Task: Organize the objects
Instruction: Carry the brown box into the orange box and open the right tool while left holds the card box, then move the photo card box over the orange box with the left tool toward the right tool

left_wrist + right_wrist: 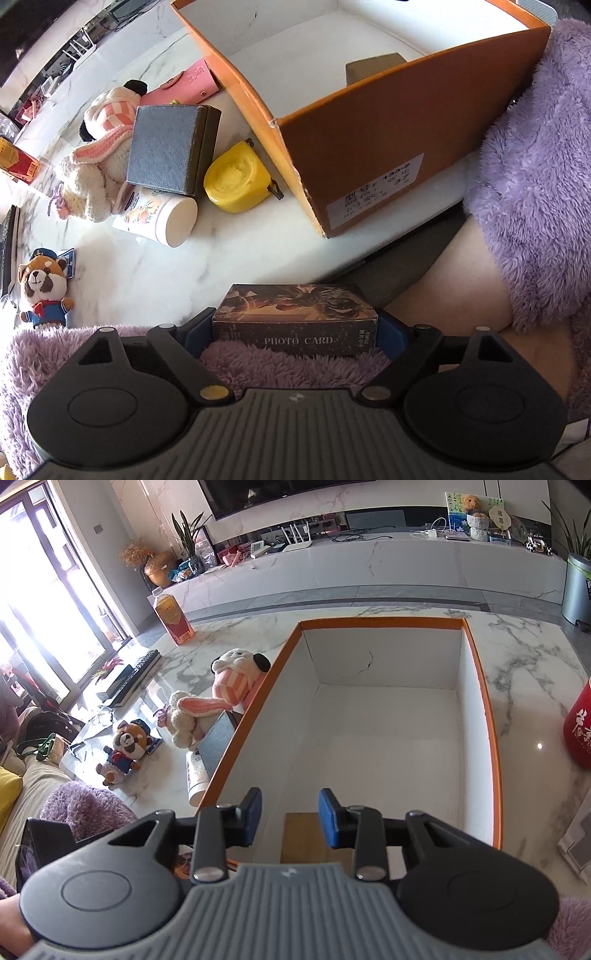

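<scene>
A dark box printed "PHOTO CARD" (295,325) lies on purple fleece, off the near edge of the marble table (147,273). My left gripper (295,330) is open wide, and the box sits between its blue pads (197,334). My right gripper (290,816) hovers over the near end of the orange box (491,716), open, with nothing between its fingers. A flat brown box (303,836) lies on the white floor of the orange box (369,155), also seen as the brown box (373,66).
Left of the orange box lie a grey gift box (166,151), a yellow tape measure (236,181), a printed cup (159,218), a knitted bunny (88,184), a striped plush dog (236,675) and a red panda plush (42,284). A red tin (580,731) stands right.
</scene>
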The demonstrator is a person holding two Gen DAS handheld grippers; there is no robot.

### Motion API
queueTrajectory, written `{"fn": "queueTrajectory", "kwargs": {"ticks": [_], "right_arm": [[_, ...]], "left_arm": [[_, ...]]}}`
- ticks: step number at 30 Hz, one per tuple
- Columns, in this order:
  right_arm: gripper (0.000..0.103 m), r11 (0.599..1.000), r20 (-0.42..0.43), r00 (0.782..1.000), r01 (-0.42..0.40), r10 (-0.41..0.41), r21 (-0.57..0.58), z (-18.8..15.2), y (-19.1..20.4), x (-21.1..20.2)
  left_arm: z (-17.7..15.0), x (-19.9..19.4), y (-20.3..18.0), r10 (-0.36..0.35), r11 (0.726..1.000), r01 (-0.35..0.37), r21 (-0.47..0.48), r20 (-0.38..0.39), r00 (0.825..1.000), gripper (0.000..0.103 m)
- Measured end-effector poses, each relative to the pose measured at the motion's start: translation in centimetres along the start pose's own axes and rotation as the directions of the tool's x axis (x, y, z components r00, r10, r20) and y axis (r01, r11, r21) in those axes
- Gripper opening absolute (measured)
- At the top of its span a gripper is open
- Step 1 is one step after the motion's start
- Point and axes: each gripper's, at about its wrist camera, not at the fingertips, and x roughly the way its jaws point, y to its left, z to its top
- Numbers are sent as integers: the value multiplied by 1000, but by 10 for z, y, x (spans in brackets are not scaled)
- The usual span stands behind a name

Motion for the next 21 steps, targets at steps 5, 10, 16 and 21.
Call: {"fn": "queueTrajectory", "kwargs": {"ticks": [5,10,16,21], "right_arm": [[30,1000,-8,1000,10,-10,19,2,-8,0],[31,999,-15,1000,13,-12,36,5,-15,1],[33,1000,-87,996,2,-2,-10,14,-17,8],[37,999,-146,989,-8,2,-38,23,-19,14]], "left_arm": [[-2,-14,13,-61,996,65,-55,55,997,102],[-2,-38,31,-124,984,137,-117,112,986,102],[7,-92,56,-187,967,221,-125,236,954,102],[32,-128,69,-247,962,273,-35,328,912,102]]}}
